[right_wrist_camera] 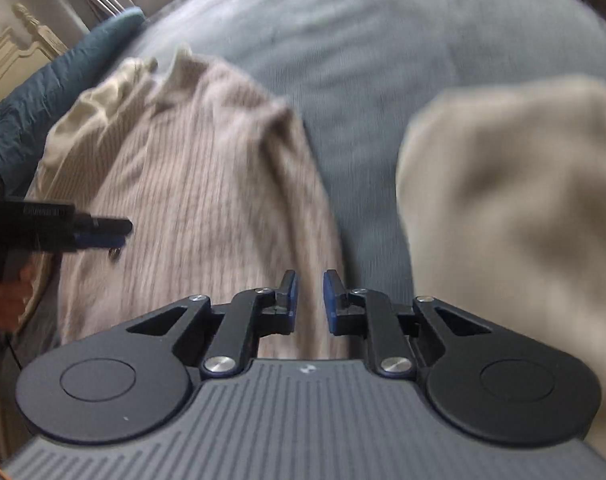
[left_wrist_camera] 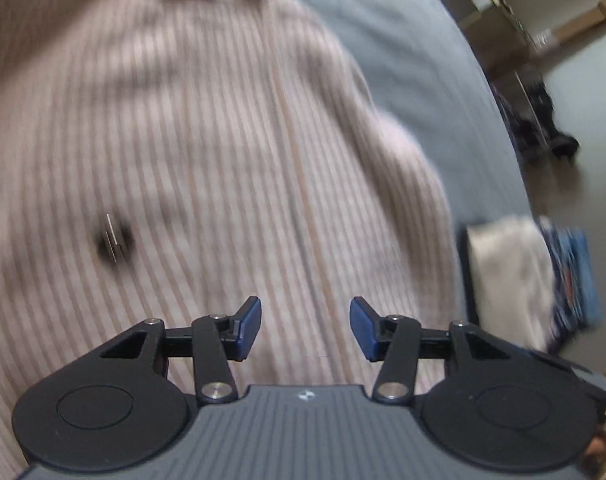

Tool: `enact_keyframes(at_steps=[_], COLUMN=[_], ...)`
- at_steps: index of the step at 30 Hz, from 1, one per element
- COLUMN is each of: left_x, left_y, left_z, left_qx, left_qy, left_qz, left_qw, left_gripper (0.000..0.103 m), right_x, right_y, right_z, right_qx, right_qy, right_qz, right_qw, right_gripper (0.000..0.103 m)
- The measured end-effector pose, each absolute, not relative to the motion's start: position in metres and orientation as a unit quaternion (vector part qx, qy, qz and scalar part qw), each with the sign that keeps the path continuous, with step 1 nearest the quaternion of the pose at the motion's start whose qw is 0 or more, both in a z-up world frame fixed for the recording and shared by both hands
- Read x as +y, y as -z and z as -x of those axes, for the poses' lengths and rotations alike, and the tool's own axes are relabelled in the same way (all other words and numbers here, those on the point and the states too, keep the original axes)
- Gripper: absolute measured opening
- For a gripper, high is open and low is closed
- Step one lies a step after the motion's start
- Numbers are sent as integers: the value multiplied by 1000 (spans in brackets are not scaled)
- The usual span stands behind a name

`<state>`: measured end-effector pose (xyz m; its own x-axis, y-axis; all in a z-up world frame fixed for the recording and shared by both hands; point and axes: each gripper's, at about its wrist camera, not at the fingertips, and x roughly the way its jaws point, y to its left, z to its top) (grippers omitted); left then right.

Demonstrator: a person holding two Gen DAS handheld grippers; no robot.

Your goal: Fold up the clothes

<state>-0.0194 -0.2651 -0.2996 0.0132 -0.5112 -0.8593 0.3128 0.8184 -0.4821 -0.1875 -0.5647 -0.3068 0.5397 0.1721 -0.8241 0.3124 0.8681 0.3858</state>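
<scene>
- The left gripper is hanging over the striped shirt with its blue pads standing partly apart. Nothing is sitting between them.
- The right gripper is showing only a small gap between its pads, and that gap is empty too. It is pointing down at the right edge of the same shirt, where the cloth is meeting the blue-grey bed cover.
- The striped shirt is lying spread on the bed cover, a bit rumpled near its top. A small dark spot with a shiny bit is showing on it; the blur is hiding what it is.
- A cream-coloured cloth is lying just to the right of the right gripper, apart from the shirt.
- Near the bed's edge, a white folded thing and a blue patterned thing are sitting side by side.
- What could go wrong, I am thinking: the right gripper's gap is looking too small for a thick fold, so it might push the cloth away and not catch it.
- Grabbing two layers at once could be making the fold crooked.
- Both pictures are looking smeary, so a quick grab could be missing the edge.
</scene>
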Motion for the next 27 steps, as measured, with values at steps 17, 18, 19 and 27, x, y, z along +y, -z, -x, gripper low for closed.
enact_keyframes(at_steps=[17, 18, 19, 27], left_x=[-299, -297, -296, -265], left_y=[340, 338, 335, 286], left_z=[94, 95, 96, 106], left_qx=[691, 686, 682, 647], left_qy=[302, 302, 302, 313], left_qz=[81, 82, 83, 110], left_qw=[652, 656, 661, 687], left_gripper=[27, 24, 18, 6], right_x=[-532, -528, -524, -505], right_y=[339, 342, 342, 302], right_z=[221, 220, 219, 220], right_qx=[516, 522, 523, 502], right_qy=[27, 25, 19, -10], right_qz=[-263, -250, -239, -195], right_qw=[814, 815, 818, 843], right_gripper=[25, 25, 24, 15])
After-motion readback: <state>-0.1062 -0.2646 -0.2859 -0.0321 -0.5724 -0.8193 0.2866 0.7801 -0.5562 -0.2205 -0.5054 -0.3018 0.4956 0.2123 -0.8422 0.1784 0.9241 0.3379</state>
